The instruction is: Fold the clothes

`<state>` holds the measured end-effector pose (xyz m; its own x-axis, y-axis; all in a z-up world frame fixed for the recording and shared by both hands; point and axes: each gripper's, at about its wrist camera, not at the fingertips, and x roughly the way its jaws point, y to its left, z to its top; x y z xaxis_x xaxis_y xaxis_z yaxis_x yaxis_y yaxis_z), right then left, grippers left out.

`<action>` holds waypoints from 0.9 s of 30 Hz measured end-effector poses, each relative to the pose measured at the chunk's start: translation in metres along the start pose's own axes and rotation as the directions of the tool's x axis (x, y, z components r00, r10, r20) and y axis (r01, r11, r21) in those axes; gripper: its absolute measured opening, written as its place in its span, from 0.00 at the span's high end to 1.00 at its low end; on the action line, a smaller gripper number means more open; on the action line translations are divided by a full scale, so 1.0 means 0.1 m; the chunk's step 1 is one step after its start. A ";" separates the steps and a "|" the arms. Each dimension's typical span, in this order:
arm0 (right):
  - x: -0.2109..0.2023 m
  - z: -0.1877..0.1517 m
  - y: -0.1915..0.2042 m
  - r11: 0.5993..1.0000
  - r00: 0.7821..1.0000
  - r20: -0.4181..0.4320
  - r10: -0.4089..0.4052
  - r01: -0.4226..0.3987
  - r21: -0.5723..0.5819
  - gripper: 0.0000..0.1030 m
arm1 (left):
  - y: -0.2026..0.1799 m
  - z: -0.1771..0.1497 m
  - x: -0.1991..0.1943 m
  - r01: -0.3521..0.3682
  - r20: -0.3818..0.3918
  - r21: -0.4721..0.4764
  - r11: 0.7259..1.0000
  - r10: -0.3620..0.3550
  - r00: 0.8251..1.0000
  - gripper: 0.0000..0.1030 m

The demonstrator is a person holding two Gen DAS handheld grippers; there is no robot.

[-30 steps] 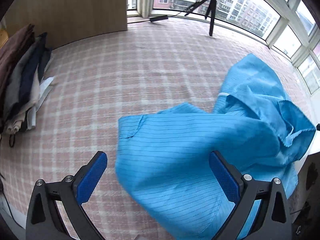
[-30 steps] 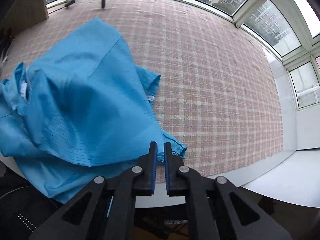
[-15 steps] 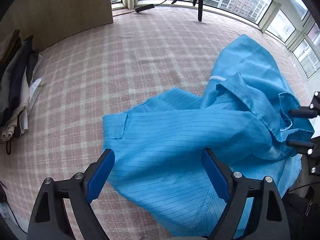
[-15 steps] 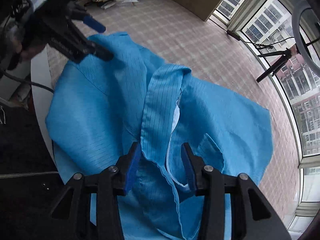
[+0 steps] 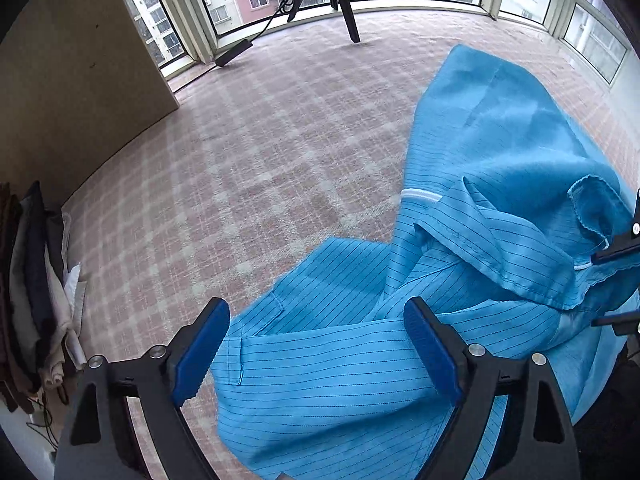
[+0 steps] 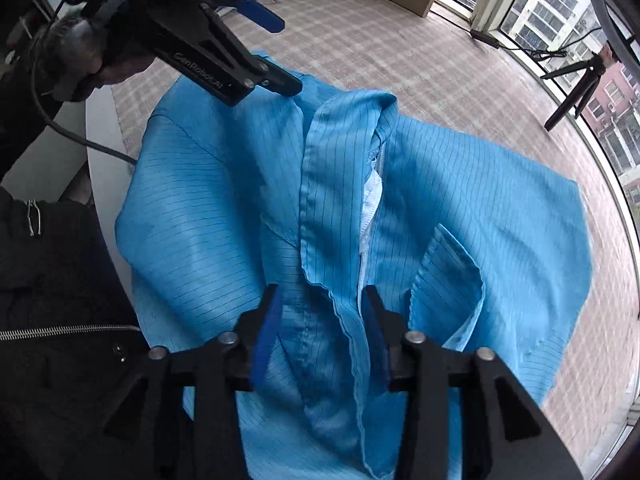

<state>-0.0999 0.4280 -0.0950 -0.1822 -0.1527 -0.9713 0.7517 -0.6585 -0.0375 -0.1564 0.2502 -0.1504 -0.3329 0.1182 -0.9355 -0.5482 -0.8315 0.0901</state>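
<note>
The blue pinstriped garment (image 6: 224, 208) lies crumpled on the checked pink tabletop (image 5: 256, 168), bunched toward the near edge where the person stands, so neither side is flat enough to fold yet.

The right gripper (image 6: 322, 332) points steeply down over the garment's open front. Its jaws are opening, and the hemmed front edge (image 6: 316, 216) with the white zipper tape (image 6: 370, 196) runs up between them; the pads do not press on the cloth. That placement looks like lining up on the front edge to draw it straight.

The left gripper (image 5: 316, 350) hangs above the other side with its jaws wide apart and nothing in them. The striped panel with a patch pocket (image 5: 256, 344) lies below and between its fingers, probably the part it means to pull out flat.

Off beyond the left gripper's left finger, a stack of other clothes (image 5: 32, 300) sits at the table's end, apart from the work.
</note>
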 end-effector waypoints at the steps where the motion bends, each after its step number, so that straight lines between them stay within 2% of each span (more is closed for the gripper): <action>1: 0.03 -0.01 0.03 1.000 1.000 -0.010 -0.014 0.014 -0.014 0.56 | 0.00 0.00 0.01 -0.002 -0.005 0.006 1.000 0.002 1.000 0.14; 4: 0.16 0.02 0.02 0.999 0.998 -0.041 -0.048 0.047 -0.024 0.56 | -0.01 -0.01 0.05 -0.004 -0.021 0.013 1.000 0.004 1.000 0.14; 5: 0.18 0.02 -0.01 0.999 0.998 -0.046 -0.041 0.040 -0.014 0.66 | -0.01 -0.03 0.06 -0.005 -0.026 0.012 1.000 0.005 1.000 0.14; 6: 0.19 0.02 -0.05 1.000 0.998 -0.049 -0.029 0.030 0.008 0.88 | -0.01 -0.04 0.07 -0.004 -0.030 0.009 1.000 0.004 1.000 0.14; 7: 0.18 0.02 -0.10 0.999 0.999 -0.050 -0.019 0.021 0.038 0.94 | -0.01 -0.05 0.08 -0.001 -0.034 0.007 1.000 0.001 0.999 0.14; 8: 0.16 0.03 -0.16 0.997 0.999 -0.044 -0.006 0.009 0.071 0.95 | -0.01 -0.06 0.08 0.003 -0.036 0.006 1.000 -0.002 0.999 0.14; 10: -0.01 0.04 -0.33 0.984 0.998 0.024 0.060 -0.063 0.169 0.96 | -0.02 -0.09 0.10 0.008 -0.047 0.006 1.000 -0.007 0.999 0.14; 11: -0.11 0.03 -0.44 0.966 0.992 0.070 0.101 -0.114 0.232 0.96 | -0.02 -0.11 0.11 0.010 -0.053 0.006 1.000 -0.010 0.999 0.14; 12: -0.19 -0.02 -0.62 0.930 0.980 0.123 0.153 -0.185 0.319 0.96 | -0.03 -0.12 0.13 0.014 -0.059 0.006 1.000 -0.014 0.998 0.14; 14: -0.23 -0.17 -1.02 0.801 0.944 0.212 0.253 -0.328 0.501 0.96 | -0.05 -0.12 0.15 0.027 -0.071 0.007 1.000 -0.026 0.997 0.14; 15: -0.21 -0.27 -1.17 0.753 0.942 0.224 0.250 -0.335 0.566 0.96 | -0.06 -0.10 0.14 0.033 -0.072 0.012 0.999 -0.032 0.997 0.14; 16: -0.19 -0.32 -1.26 0.742 0.951 0.210 0.225 -0.307 0.596 0.96 | -0.08 -0.07 0.13 0.037 -0.068 0.021 0.999 -0.035 0.997 0.14; 18: -0.19 -0.33 -1.29 0.780 0.975 0.156 0.159 -0.221 0.586 0.96 | -0.12 0.01 0.08 0.035 -0.052 0.051 0.998 -0.032 0.998 0.14; 19: -0.22 -0.27 -1.25 0.813 0.982 0.140 0.124 -0.181 0.553 0.95 | -0.16 0.06 0.07 0.030 -0.045 0.074 0.997 -0.027 0.999 0.14; 22: -0.37 -0.09 -1.12 0.882 0.986 0.154 0.071 -0.134 0.451 0.93 | -0.28 0.22 0.07 0.025 -0.032 0.151 0.988 -0.020 0.999 0.14; 25: -0.42 0.16 -1.00 0.936 0.985 0.169 0.034 -0.090 0.339 0.79 | -0.44 0.36 0.12 0.023 -0.030 0.226 0.974 -0.017 0.999 0.14; 27: -0.44 0.30 -0.90 0.953 0.982 0.177 0.068 -0.116 0.279 0.60 | -0.45 0.48 0.13 0.017 -0.018 0.244 0.970 -0.013 1.000 0.14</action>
<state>-0.1785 0.4715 -0.0414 -0.2401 -0.3246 -0.9149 0.5611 -0.8155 0.1421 -0.1732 0.3149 -0.1504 -0.3116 0.1195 -0.9427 -0.7246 -0.6716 0.1543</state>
